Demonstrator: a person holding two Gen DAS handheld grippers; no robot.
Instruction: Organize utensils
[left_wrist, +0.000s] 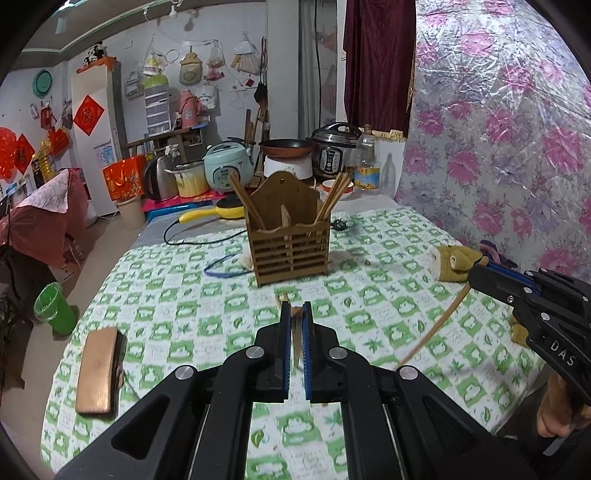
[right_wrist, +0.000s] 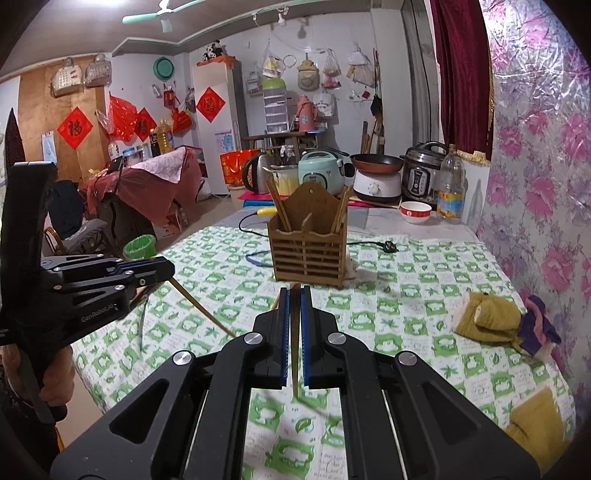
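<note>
- On the table with the green-and-white checked cloth (left_wrist: 388, 295), at twelve o'clock from both cameras, stands the slatted brown wooden utensil holder (left_wrist: 290, 236), chopsticks already inside.
- The left gripper (left_wrist: 295, 314) and the right gripper (right_wrist: 294, 295) each have jaws clamped narrow on one thin brown wooden chopstick (left_wrist: 296, 341) (right_wrist: 294, 350).
- Such sticks look light, stiff and smooth, so a mid-length pinch probably limits swivelling.
</note>
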